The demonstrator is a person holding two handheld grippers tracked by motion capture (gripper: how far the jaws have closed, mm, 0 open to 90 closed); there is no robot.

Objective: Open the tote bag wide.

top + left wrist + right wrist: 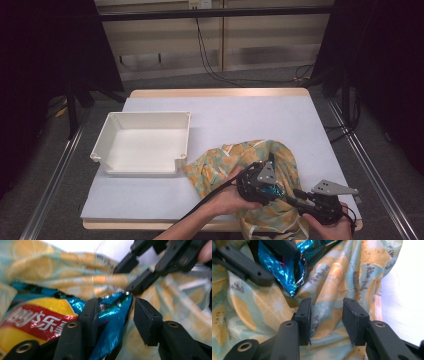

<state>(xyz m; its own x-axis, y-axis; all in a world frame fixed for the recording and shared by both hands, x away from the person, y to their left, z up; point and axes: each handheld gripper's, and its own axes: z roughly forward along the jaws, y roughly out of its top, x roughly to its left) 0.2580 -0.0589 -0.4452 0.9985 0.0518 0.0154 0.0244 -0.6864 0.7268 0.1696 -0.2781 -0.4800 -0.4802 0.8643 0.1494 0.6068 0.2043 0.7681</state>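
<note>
The chip bag (pixel 50 317) lies between the left gripper (pixel 117 315)'s spread fingers, its foil edge against one pad. The right gripper (pixel 325 320) stands half-open around a fold of the lemon-print cloth (pixel 342 272); I cannot tell if its pads press.

- left gripper (pixel 270 186): black body, grey three-cornered plate on top, black cable trailing behind
- right gripper (pixel 300 196): same build
- jaws: brass-ringed screws below square black pads (pixel 353 315)
</note>
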